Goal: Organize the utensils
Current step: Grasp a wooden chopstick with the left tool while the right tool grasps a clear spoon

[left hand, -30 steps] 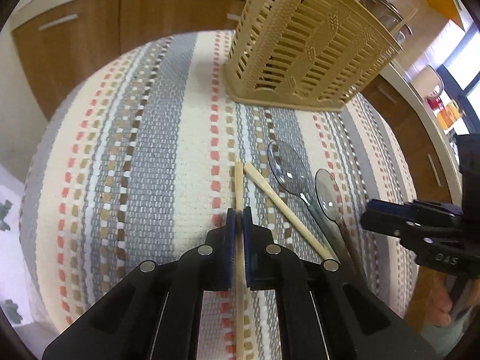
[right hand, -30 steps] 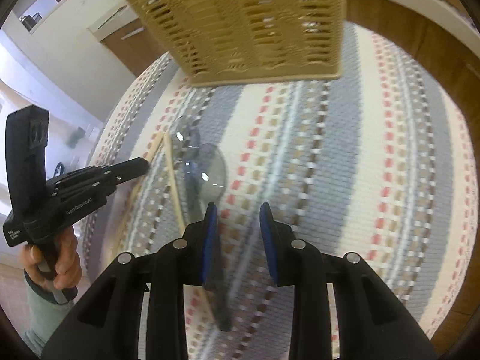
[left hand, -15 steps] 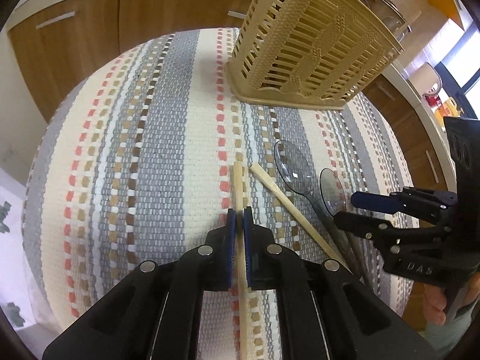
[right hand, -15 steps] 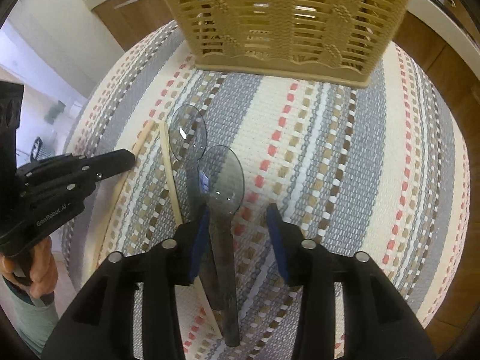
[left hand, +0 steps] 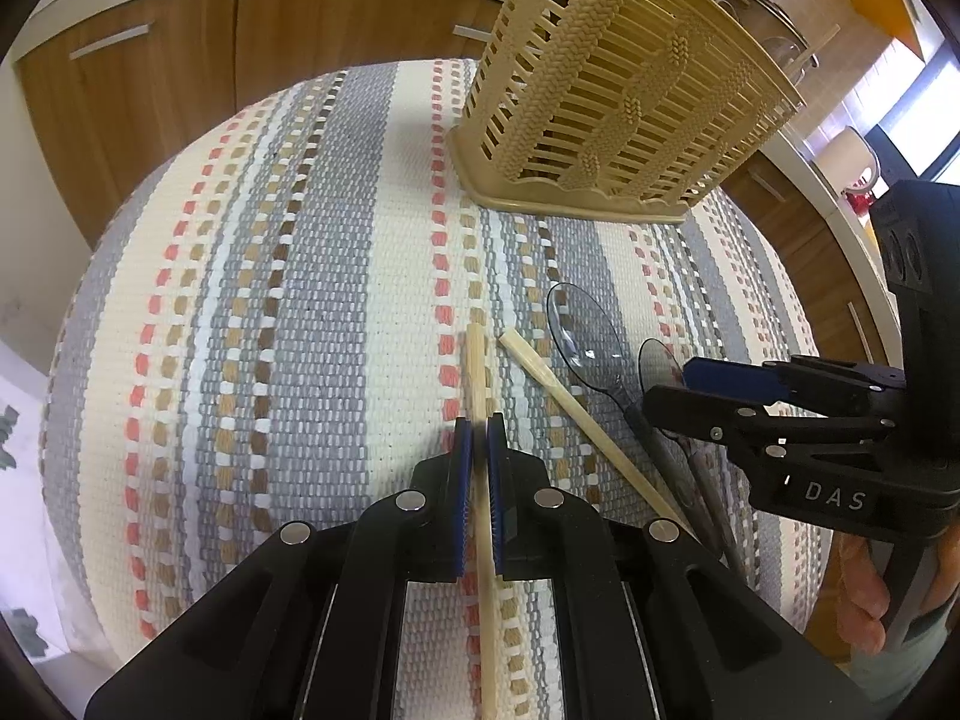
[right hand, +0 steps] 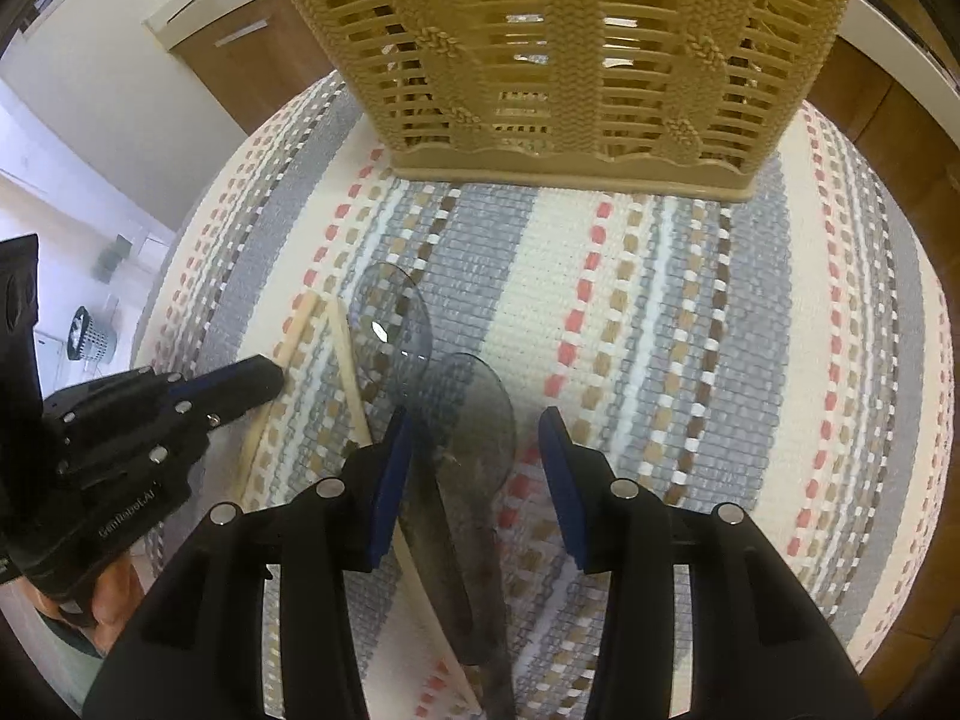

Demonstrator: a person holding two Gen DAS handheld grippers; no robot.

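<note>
Chopstick (left hand: 476, 372) pinched by left gripper (left hand: 479, 438); only right view shows slate handles

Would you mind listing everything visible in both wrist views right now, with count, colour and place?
Chopsticks: 2, pale wood, on the mat left of the spoons; one clamped in the left gripper, the other lying free.
Spoons: 2, smoky clear plastic, side by side on the mat; the nearer one lies between the right gripper's open fingers, the other beside it.
Utensil basket: 1, beige slatted plastic, standing at the mat's far end.
Mat: 1, woven in cream, grey, coral and brown stripes, under everything.
Cabinets: brown wood, behind the mat.
Left gripper: black with blue pads, shut on a chopstick.
Right gripper: black with blue pads, open over the spoon.
</note>
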